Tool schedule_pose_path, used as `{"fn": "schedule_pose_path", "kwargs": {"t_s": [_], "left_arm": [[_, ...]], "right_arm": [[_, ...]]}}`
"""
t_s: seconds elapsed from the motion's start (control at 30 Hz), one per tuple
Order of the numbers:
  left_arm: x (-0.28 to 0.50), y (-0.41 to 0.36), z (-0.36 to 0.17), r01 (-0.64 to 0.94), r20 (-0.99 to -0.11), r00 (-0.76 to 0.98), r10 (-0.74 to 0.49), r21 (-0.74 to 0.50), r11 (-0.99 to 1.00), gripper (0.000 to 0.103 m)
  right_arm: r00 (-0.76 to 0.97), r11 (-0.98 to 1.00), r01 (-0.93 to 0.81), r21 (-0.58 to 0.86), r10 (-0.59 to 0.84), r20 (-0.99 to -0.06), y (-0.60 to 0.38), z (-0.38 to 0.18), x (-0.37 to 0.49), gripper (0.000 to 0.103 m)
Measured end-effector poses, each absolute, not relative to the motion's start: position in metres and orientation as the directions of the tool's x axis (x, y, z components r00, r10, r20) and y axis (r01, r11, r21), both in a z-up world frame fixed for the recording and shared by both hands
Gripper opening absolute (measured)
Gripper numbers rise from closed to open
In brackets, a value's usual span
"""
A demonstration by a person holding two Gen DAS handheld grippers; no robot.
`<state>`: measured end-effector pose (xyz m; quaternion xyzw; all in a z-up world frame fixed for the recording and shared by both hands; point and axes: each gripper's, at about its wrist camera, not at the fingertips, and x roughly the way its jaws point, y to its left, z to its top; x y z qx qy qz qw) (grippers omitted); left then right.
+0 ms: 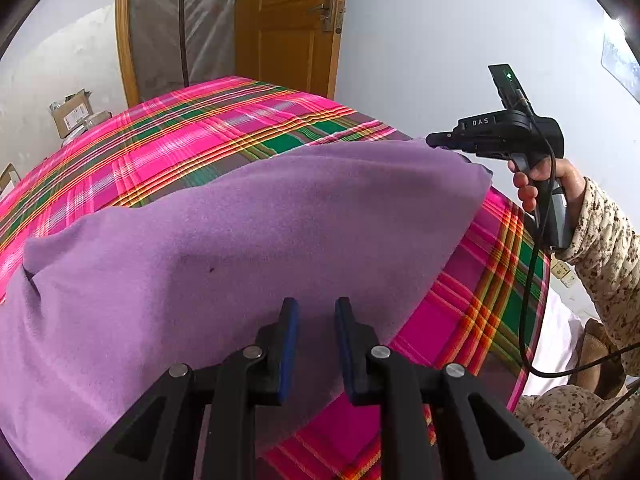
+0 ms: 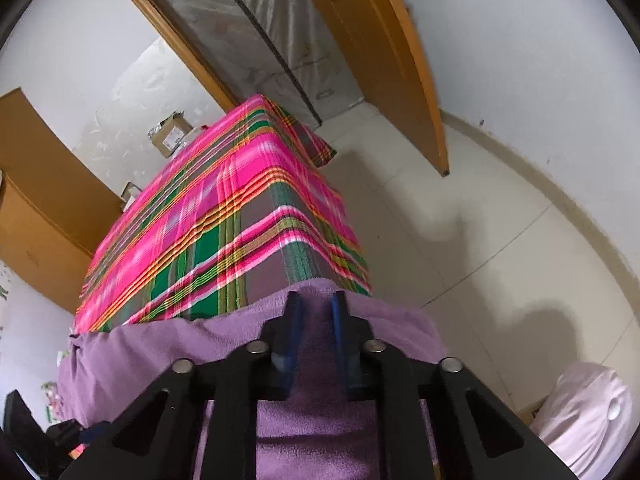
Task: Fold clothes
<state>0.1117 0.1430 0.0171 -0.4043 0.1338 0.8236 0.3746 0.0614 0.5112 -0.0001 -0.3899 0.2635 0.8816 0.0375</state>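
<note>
A purple fleece garment [image 1: 260, 220] lies across the pink plaid table [image 1: 180, 128], with its right side lifted off the cloth. My left gripper [image 1: 317, 312] is at the garment's near edge, and purple fabric fills the narrow gap between its blue pads. In the same view my right gripper [image 1: 430, 140] pinches the garment's far right corner, held by a hand [image 1: 536, 184] in a speckled sleeve. In the right wrist view the right gripper [image 2: 317, 304] is shut on a bunch of the garment [image 2: 160, 352] at the table's [image 2: 200, 208] corner.
A wooden door [image 1: 288, 20] and a plastic-covered doorway stand behind the table. A cardboard box [image 1: 72, 114] sits at the far left. A wooden cabinet [image 2: 36, 200] flanks the table, and tiled floor [image 2: 480, 240] lies to the right. A pale pink cushion [image 2: 588, 408] lies low right.
</note>
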Motion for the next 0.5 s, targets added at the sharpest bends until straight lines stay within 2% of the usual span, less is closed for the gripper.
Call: {"fn": "schedule_pose_path", "kwargs": {"t_s": [0.03, 0.1, 0.2, 0.27, 0.37, 0.43, 0.5], "left_arm": [[0.112, 0.143, 0.017, -0.725, -0.766, -0.393, 0.509, -0.082, -0.684, 0.019], [0.112, 0.143, 0.018, -0.726, -0.765, -0.394, 0.509, -0.081, -0.683, 0.019], [0.111, 0.142, 0.017, -0.726, -0.765, -0.392, 0.512, -0.085, -0.683, 0.019], [0.111, 0.142, 0.017, -0.726, -0.764, -0.391, 0.513, -0.086, -0.682, 0.019], [0.111, 0.141, 0.017, -0.727, -0.763, -0.390, 0.515, -0.087, -0.681, 0.019], [0.111, 0.142, 0.017, -0.727, -0.763, -0.390, 0.516, -0.089, -0.681, 0.019], [0.110, 0.142, 0.017, -0.726, -0.762, -0.390, 0.517, -0.091, -0.681, 0.020]], "right_arm": [[-0.696, -0.867, -0.272, 0.417, -0.122, -0.708, 0.510, 0.002, 0.061, 0.003], [-0.714, -0.879, -0.286, 0.381, -0.070, -0.697, 0.509, 0.008, 0.059, 0.000], [-0.749, -0.879, -0.301, 0.370, -0.022, -0.663, 0.515, 0.020, 0.060, 0.000], [-0.745, -0.876, -0.285, 0.390, -0.054, -0.665, 0.518, 0.021, 0.058, 0.000], [-0.723, -0.859, -0.250, 0.446, -0.140, -0.676, 0.523, 0.016, 0.058, 0.004], [-0.702, -0.867, -0.238, 0.438, -0.158, -0.694, 0.522, 0.011, 0.056, 0.016], [-0.687, -0.874, -0.210, 0.438, -0.187, -0.702, 0.518, 0.006, 0.054, 0.022]]}}
